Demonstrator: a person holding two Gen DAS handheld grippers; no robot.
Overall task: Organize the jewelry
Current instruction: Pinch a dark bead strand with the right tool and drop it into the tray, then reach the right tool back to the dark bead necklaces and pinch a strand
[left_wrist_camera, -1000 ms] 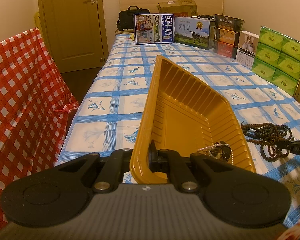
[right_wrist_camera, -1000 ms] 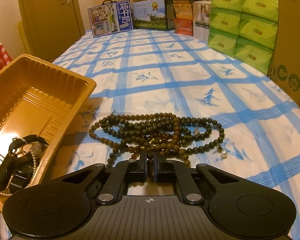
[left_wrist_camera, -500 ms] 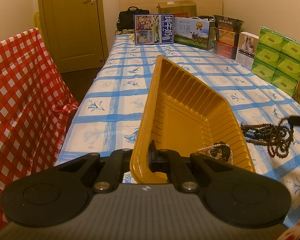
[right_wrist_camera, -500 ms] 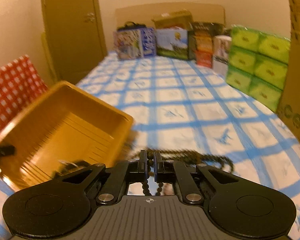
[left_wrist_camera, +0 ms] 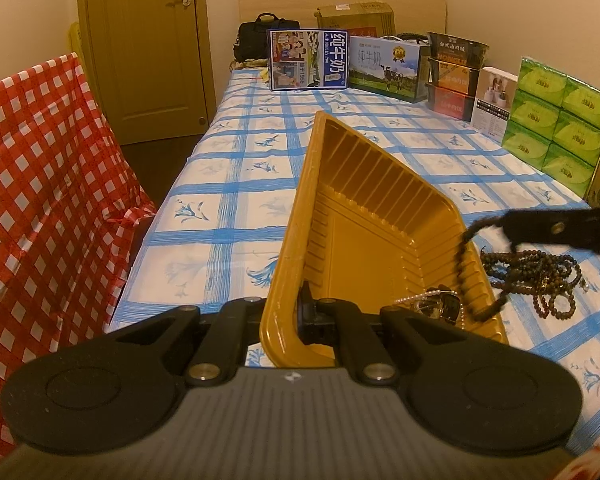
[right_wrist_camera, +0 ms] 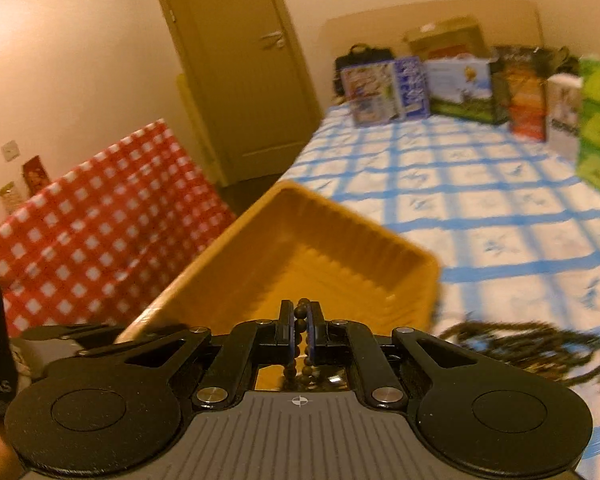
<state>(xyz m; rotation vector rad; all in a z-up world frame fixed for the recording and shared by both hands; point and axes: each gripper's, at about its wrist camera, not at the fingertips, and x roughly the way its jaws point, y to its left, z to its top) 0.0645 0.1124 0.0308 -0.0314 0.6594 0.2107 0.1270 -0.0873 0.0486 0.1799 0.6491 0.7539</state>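
Note:
My left gripper (left_wrist_camera: 290, 312) is shut on the near rim of the yellow plastic tray (left_wrist_camera: 364, 216), which sits on the blue-checked tablecloth. In the tray's near right corner lie a pearl bracelet and dark jewelry (left_wrist_camera: 440, 304). My right gripper (right_wrist_camera: 299, 320) is shut on a strand of the dark bead necklace (right_wrist_camera: 300, 364) and holds it lifted over the tray (right_wrist_camera: 300, 256). In the left wrist view the right gripper (left_wrist_camera: 508, 226) hangs a bead strand (left_wrist_camera: 462, 264) over the tray's right rim. The rest of the beads (left_wrist_camera: 540, 276) trail on the cloth, also in the right wrist view (right_wrist_camera: 532, 344).
Milk cartons (left_wrist_camera: 308, 60), boxes (left_wrist_camera: 452, 76) and green tissue packs (left_wrist_camera: 556, 120) line the table's far and right edges. A red-checked cloth (left_wrist_camera: 40, 184) covers something left of the table. A door (left_wrist_camera: 148, 48) stands behind.
My right gripper has lifted a strand of the bead necklace off the cloth and moved it left and up, over the tray's right rim. The left gripper and tray have not moved.

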